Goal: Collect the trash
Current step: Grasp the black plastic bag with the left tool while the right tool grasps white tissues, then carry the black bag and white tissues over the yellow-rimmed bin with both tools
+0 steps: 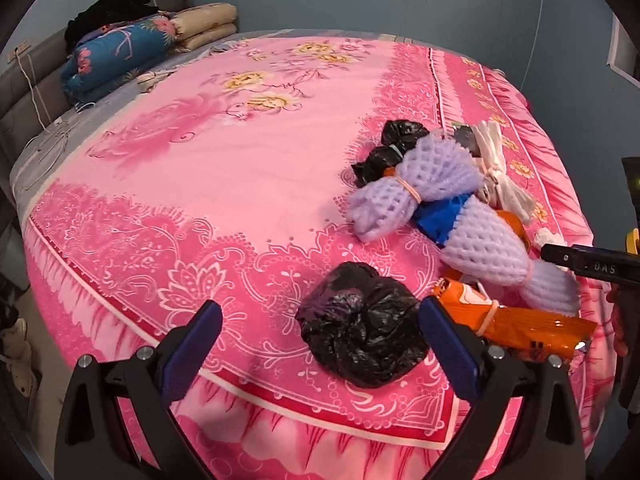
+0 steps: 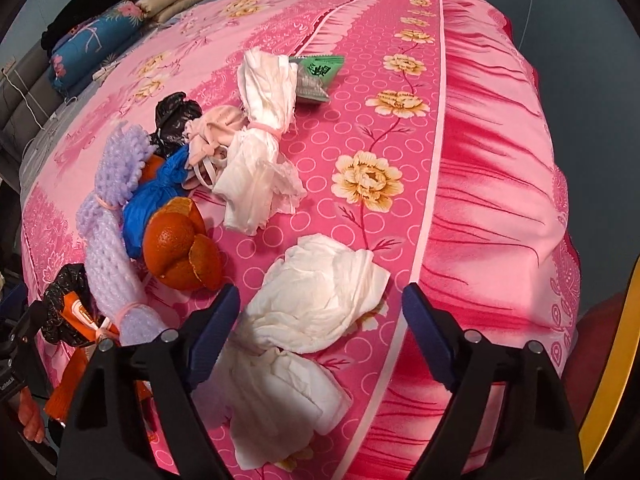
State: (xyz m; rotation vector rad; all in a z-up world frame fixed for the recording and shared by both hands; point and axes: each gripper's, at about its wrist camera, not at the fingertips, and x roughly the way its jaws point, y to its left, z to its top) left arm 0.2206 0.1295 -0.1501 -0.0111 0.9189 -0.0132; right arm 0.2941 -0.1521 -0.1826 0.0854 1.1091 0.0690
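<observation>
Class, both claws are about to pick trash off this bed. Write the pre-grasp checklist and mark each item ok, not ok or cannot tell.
1. Left claw open: ok, jaws spread wide.
2. Left claw lined up on a target: ok, the black bag ball lies between its fingers.
3. Right claw open: ok.
4. Right claw lined up: ok, the white tissue bundle sits between its fingers.
5. Black bag ball free of neighbours: cannot tell, the orange wrapper lies close beside it, behind a finger.
6. Somewhere to drop the trash: cannot tell, no bin shows in either view.
</observation>
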